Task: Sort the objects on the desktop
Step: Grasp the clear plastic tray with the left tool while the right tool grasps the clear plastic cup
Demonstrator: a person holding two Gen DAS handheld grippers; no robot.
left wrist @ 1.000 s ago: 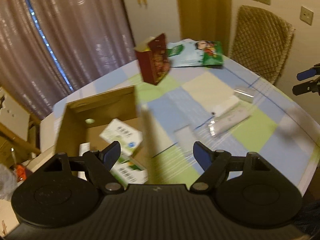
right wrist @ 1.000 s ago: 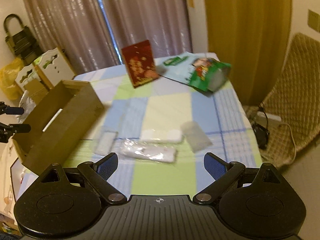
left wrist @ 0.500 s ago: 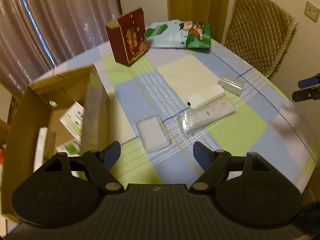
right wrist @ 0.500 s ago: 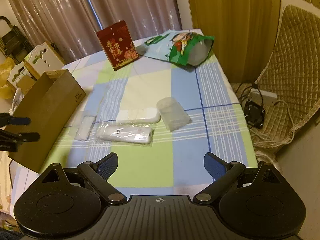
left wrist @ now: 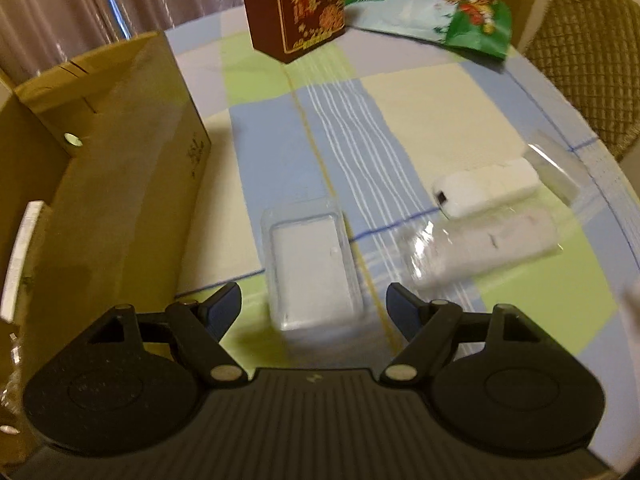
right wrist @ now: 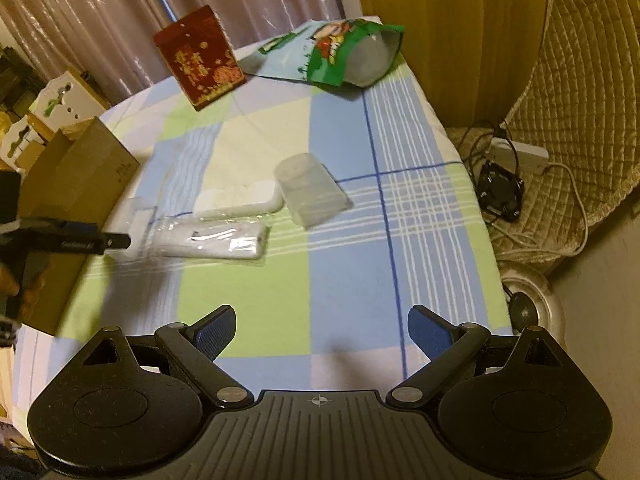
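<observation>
A clear plastic tray (left wrist: 312,268) holding a white item lies on the checked tablecloth, right of the cardboard box (left wrist: 100,184). My left gripper (left wrist: 314,308) hangs open just over the tray's near end, a finger on each side, pads apart from it. To the right lie a white box (left wrist: 484,192), a white item in a plastic wrapper (left wrist: 488,244) and a clear lid (left wrist: 556,168). My right gripper (right wrist: 322,328) stands open over bare cloth, nothing between its fingers. From there the left gripper (right wrist: 120,240) shows at the tray (right wrist: 140,216).
A red box (right wrist: 200,64) stands at the back, beside a green snack bag (right wrist: 340,52). The clear container (right wrist: 312,190) sits mid-table. A quilted chair (right wrist: 580,80) and a power strip (right wrist: 520,152) with cables are past the table's right edge.
My left gripper swung right from over the cardboard box and came down to the clear tray. My right gripper sank closer to the table. Both stayed open.
</observation>
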